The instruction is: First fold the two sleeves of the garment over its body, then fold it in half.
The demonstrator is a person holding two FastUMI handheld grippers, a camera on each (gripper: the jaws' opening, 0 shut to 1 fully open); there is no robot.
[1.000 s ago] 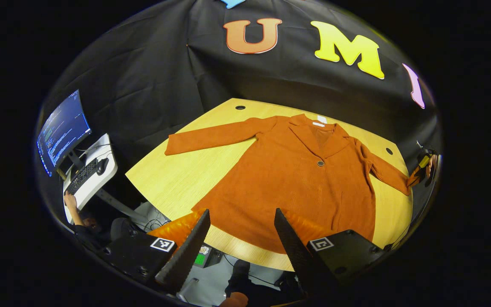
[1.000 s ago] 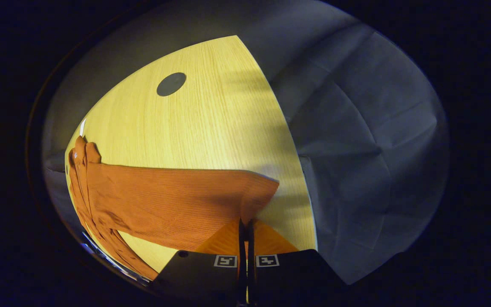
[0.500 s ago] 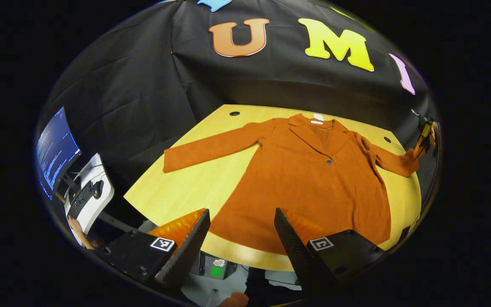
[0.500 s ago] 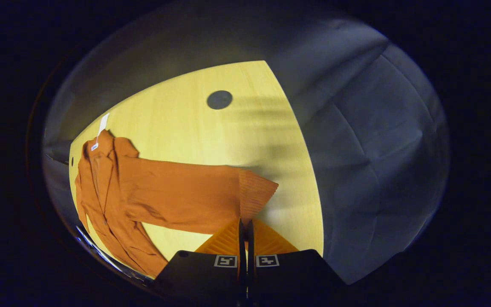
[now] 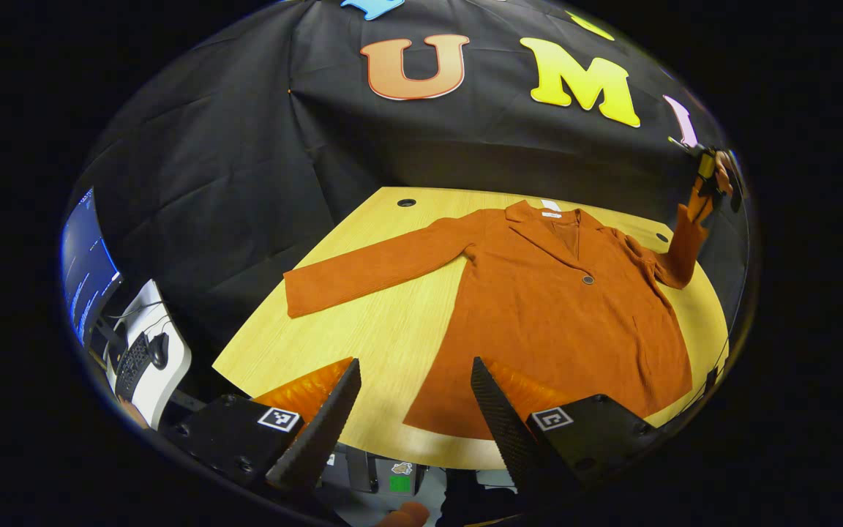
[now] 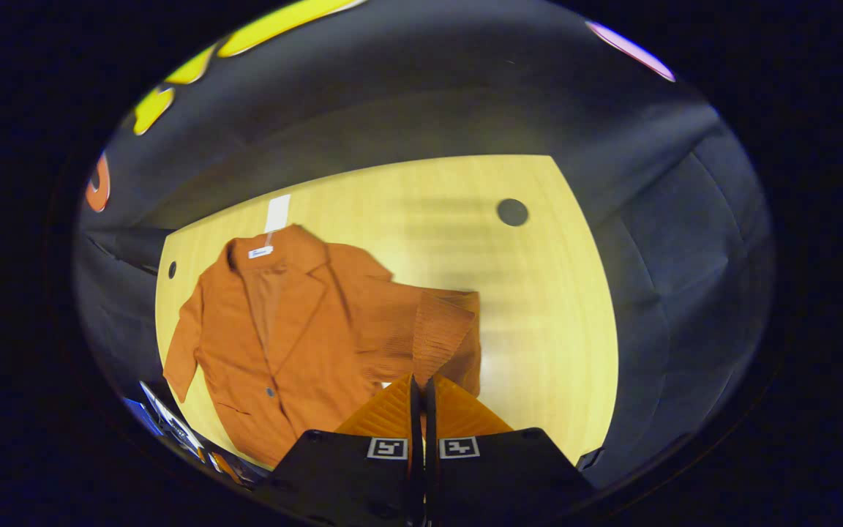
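An orange jacket (image 5: 560,307) lies face up on the yellow table (image 5: 363,344), collar toward the wall. One sleeve (image 5: 370,267) stretches flat to the left. The other sleeve (image 5: 681,245) rises off the table, its cuff pinched in my right gripper (image 5: 710,172), held by a hand at the far right. In the right gripper view, the right gripper (image 6: 421,382) is shut on that cuff (image 6: 443,329), high above the jacket (image 6: 282,329), with the sleeve hanging toward the body. My left gripper (image 5: 416,366) hovers open over the table's near edge, left of the hem, holding nothing.
Round cable holes (image 5: 406,203) (image 6: 512,212) mark the table's far corners. A white tag (image 6: 276,212) lies beyond the collar. A monitor (image 5: 85,271) and a small white desk with a keyboard (image 5: 132,362) stand to the left, below table level.
The right gripper has lifted the sleeve cuff well off the table and swung it in toward the jacket's body. The left gripper stays open and has drifted a little to the left.
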